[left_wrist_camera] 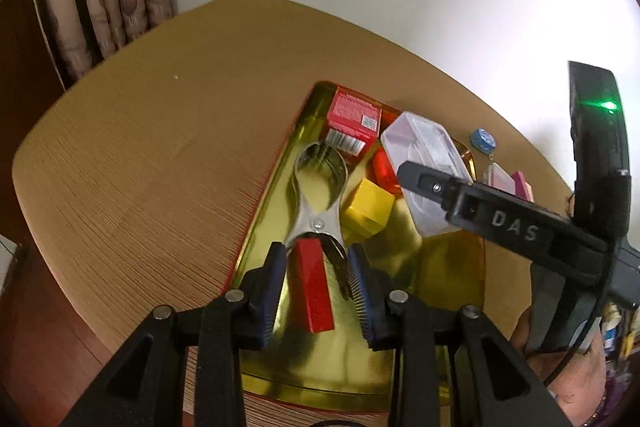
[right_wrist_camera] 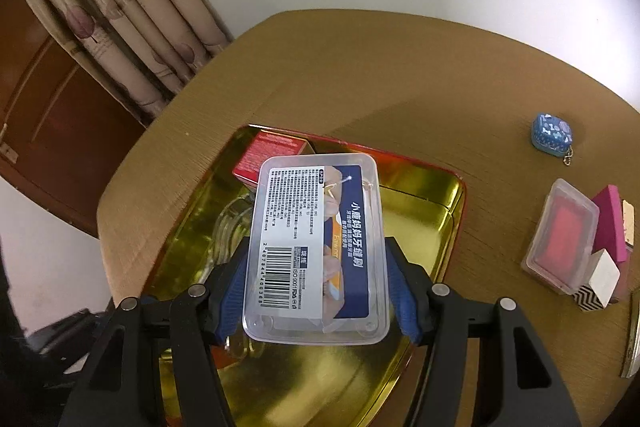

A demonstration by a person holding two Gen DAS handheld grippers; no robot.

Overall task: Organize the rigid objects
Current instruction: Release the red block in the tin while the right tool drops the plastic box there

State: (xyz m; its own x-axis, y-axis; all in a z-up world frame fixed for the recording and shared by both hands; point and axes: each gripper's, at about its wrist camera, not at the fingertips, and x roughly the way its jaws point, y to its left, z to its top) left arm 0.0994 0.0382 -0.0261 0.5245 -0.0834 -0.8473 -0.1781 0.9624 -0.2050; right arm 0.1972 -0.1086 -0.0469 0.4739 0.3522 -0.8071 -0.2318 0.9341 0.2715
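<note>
Clear plastic box (right_wrist_camera: 318,251) with a printed label and barcode sits pinched between the blue pads (right_wrist_camera: 234,291) of the right gripper (right_wrist_camera: 320,287). The gripper holds it up in the air over the gold tray (right_wrist_camera: 436,203), and the pads press on its two long sides. From the left camera, the same box (left_wrist_camera: 426,167) shows above the far right part of the tray, with the black right gripper (left_wrist_camera: 440,187) reaching in from the right side.

The left gripper (left_wrist_camera: 318,291) hangs low over the near part of the gold tray (left_wrist_camera: 452,267). Its blue pads (left_wrist_camera: 270,291) are spread apart, with a long red block (left_wrist_camera: 312,291) lying on the tray between them. The pads do not seem to touch the block. Just past the block lie shiny metal tongs (left_wrist_camera: 320,195).

More things sit in the tray: a yellow cube (left_wrist_camera: 368,207), a small red block (left_wrist_camera: 384,171) and a red box (left_wrist_camera: 352,115) at the far corner.

Outside the tray, on the brown table (right_wrist_camera: 360,75), are a little blue tin (right_wrist_camera: 552,131) with a chain, a clear case with something red inside (right_wrist_camera: 560,239), and a pink block (right_wrist_camera: 612,223) beside it.
</note>
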